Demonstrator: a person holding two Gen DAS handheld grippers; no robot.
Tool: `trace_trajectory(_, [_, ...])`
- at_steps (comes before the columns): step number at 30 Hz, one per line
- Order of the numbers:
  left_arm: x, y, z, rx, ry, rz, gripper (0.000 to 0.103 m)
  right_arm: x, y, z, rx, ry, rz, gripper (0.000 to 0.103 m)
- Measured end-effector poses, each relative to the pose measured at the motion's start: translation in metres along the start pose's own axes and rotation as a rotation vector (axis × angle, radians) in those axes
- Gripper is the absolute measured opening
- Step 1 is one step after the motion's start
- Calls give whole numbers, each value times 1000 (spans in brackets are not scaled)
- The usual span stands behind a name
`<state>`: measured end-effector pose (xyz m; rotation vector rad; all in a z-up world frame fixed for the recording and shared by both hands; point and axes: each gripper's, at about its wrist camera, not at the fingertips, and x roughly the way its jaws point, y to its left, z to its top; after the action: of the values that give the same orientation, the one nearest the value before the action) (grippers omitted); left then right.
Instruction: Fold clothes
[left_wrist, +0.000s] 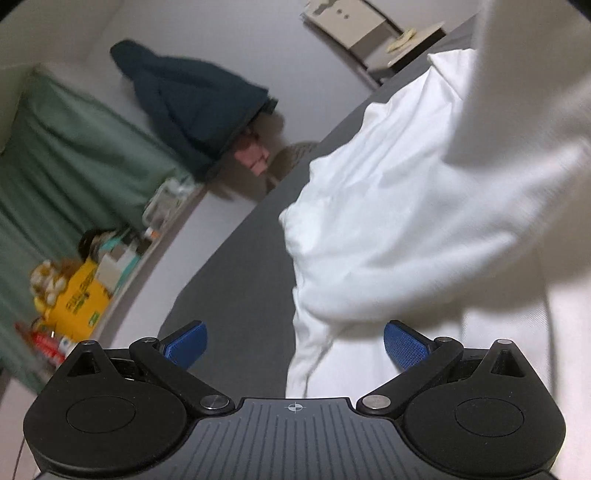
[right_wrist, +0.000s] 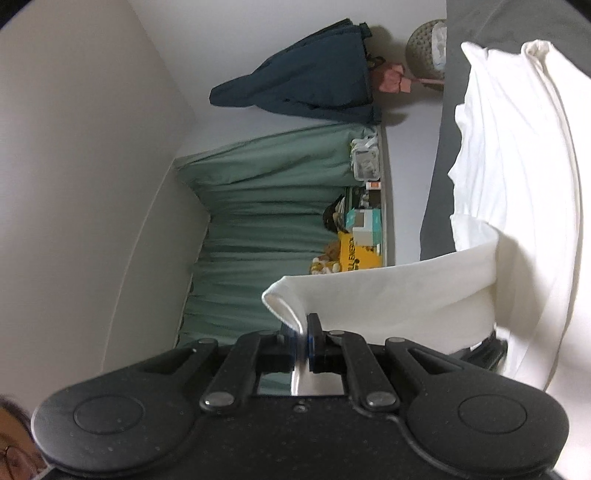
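A white garment (left_wrist: 399, 206) lies bunched on a grey bed sheet (left_wrist: 243, 295), and part of it hangs lifted at the right of the left wrist view. My left gripper (left_wrist: 294, 345) stands wide open just short of the garment's lower edge, with nothing pressed between its blue pads (left_wrist: 186, 345). In the right wrist view the white garment (right_wrist: 517, 155) drapes over the grey sheet (right_wrist: 439, 184), and a folded hem of it (right_wrist: 369, 299) stretches to my right gripper (right_wrist: 304, 334), which is shut on that hem.
A green curtain (right_wrist: 266, 214) hangs behind a ledge crowded with boxes and a yellow package (right_wrist: 354, 254). A dark blue jacket (right_wrist: 310, 85) hangs on the white wall. A small cabinet (left_wrist: 373, 29) stands past the bed. A person's face edge shows at the lower left corner.
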<state>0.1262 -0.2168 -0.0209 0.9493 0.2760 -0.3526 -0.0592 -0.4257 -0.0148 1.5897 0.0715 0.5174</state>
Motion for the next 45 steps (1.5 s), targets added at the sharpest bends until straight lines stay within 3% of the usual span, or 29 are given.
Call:
trace_trajectory(6, [26, 2, 2, 40, -61, 3, 103, -1, -5, -1, 9, 9, -33, 8])
trace_trajectory(8, [27, 2, 1, 67, -79, 57, 103, -5, -4, -1, -4, -4, -105, 8])
trace_trajectory(10, [35, 2, 0, 117, -49, 159, 103, -11, 0, -1, -45, -29, -207, 8])
trace_trajectory(12, [39, 7, -4, 116, -26, 161, 103, -18, 4, -1, -89, -63, -298, 8])
trace_trajectory(13, [40, 12, -6, 89, -17, 144, 103, -22, 4, -1, -98, -83, -328, 8])
trace_trajectory(17, [47, 23, -15, 54, 50, 191, 103, -43, -3, -2, -97, -194, -445, 7])
trace_trajectory(20, [50, 39, -30, -88, 113, 168, 103, -55, -18, 0, -51, -244, -520, 6])
trace_trajectory(25, [51, 54, -48, -251, 178, 170, 103, -61, -34, -6, -38, -229, -631, 11])
trace_trajectory(27, [49, 53, -50, -244, 164, 167, 103, -60, -41, -8, -42, -213, -693, 70])
trace_trajectory(28, [48, 53, -51, -238, 156, 168, 103, -59, -44, -11, -32, -206, -712, 81])
trace_trajectory(31, [43, 54, -51, -243, 135, 157, 103, -51, -47, -20, -53, -145, -741, 84])
trace_trajectory(35, [37, 51, -48, -217, 115, 116, 103, -35, -45, -30, -184, -76, -766, 78])
trace_trajectory(37, [38, 45, -43, -169, 105, 113, 103, -32, -48, -32, -209, -47, -781, 52])
trace_trajectory(39, [39, 41, -39, -144, 100, 116, 103, -33, -51, -32, -154, -34, -763, 14])
trace_trajectory(40, [41, 40, -36, -141, 104, 118, 103, -34, -52, -32, -112, -35, -739, 8])
trace_trajectory(45, [50, 43, -27, -159, 141, 127, 103, -18, -24, -18, -63, -66, -571, 7])
